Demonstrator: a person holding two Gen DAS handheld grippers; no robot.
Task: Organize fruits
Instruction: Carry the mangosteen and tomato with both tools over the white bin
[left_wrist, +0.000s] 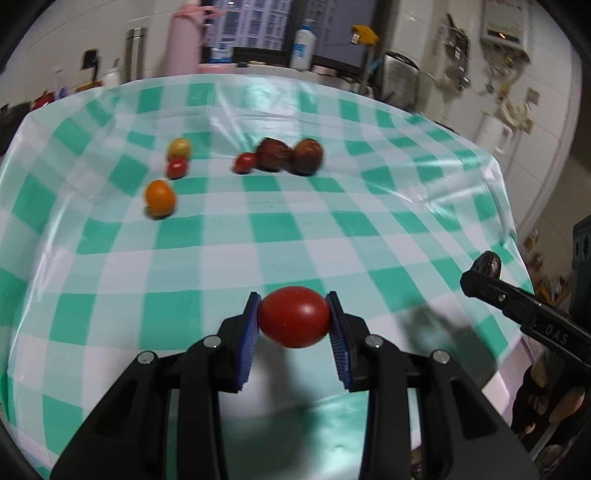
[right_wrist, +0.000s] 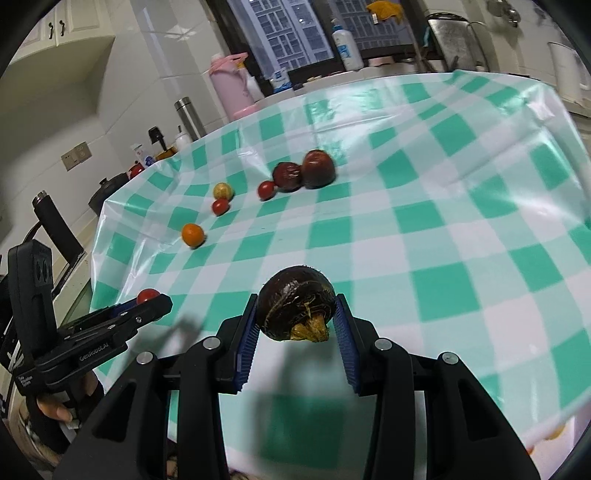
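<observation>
My left gripper is shut on a red tomato and holds it above the near part of the green-checked table. My right gripper is shut on a dark mangosteen, also held above the cloth; it shows at the right of the left wrist view. On the far cloth lie an orange fruit, a small red tomato, a yellowish fruit, another small tomato and two dark mangosteens side by side.
Behind the table's far edge stand a pink bottle, a steel flask, a white pump bottle and kitchen clutter. The table's right edge drops off near my right gripper. A dark window is at the back.
</observation>
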